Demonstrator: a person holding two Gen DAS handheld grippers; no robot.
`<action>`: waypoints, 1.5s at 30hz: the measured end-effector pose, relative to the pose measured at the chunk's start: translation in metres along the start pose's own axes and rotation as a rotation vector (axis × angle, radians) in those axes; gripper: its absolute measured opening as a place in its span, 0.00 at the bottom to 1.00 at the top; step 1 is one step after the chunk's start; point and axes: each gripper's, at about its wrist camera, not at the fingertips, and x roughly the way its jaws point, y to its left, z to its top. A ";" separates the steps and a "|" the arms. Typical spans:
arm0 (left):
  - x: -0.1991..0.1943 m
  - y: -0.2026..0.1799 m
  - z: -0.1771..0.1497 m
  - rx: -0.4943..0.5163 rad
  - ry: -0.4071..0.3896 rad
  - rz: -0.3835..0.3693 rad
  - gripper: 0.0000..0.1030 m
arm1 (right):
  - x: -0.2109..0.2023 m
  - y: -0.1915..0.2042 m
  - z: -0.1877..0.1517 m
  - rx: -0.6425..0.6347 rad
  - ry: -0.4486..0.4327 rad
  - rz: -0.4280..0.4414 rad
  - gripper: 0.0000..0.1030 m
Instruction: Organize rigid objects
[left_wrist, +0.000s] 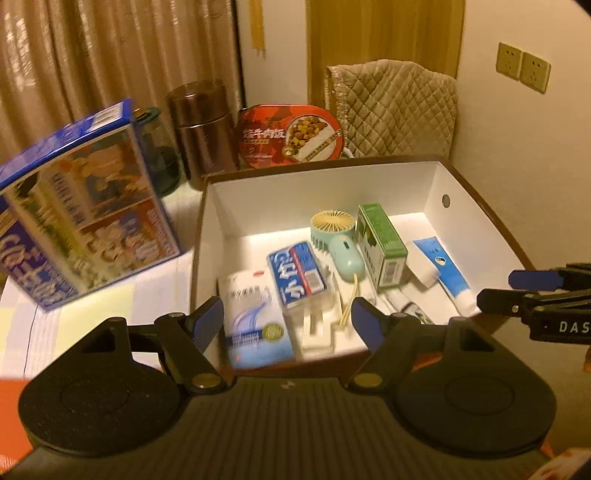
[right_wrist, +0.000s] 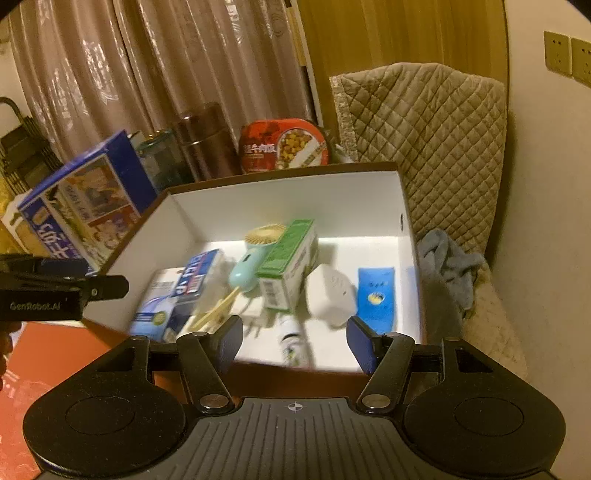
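An open box (left_wrist: 317, 168), brown outside and white inside, holds several items. Among them are a white-and-blue carton (left_wrist: 255, 317), a blue-and-red pack (left_wrist: 297, 273), a mint hand fan (left_wrist: 338, 240), a green carton (left_wrist: 382, 243) and a blue tube (left_wrist: 443, 273). My left gripper (left_wrist: 288, 321) hangs open above the box's near edge, nothing between its pads. My right gripper (right_wrist: 295, 339) is open too, above the near right part of the box (right_wrist: 280, 171), over a white adapter (right_wrist: 328, 295) and a small bottle (right_wrist: 293, 343). Each gripper shows at the edge of the other's view.
A large blue printed box (left_wrist: 85, 206) stands tilted left of the open box. Behind are a glass jar (left_wrist: 159, 147), a brown canister (left_wrist: 203, 125) and a red meal bowl (left_wrist: 291, 133). A quilted chair back (left_wrist: 391, 107) and a grey-blue cloth (right_wrist: 447, 266) are at the right.
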 end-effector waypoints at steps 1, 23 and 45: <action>-0.006 0.002 -0.004 -0.011 0.004 0.006 0.71 | -0.004 0.003 -0.003 0.002 0.001 0.008 0.58; -0.126 0.055 -0.121 -0.115 0.065 0.024 0.71 | -0.073 0.123 -0.088 -0.034 0.072 0.076 0.58; -0.223 0.105 -0.232 -0.177 0.092 0.030 0.71 | -0.119 0.229 -0.179 -0.083 0.137 0.104 0.58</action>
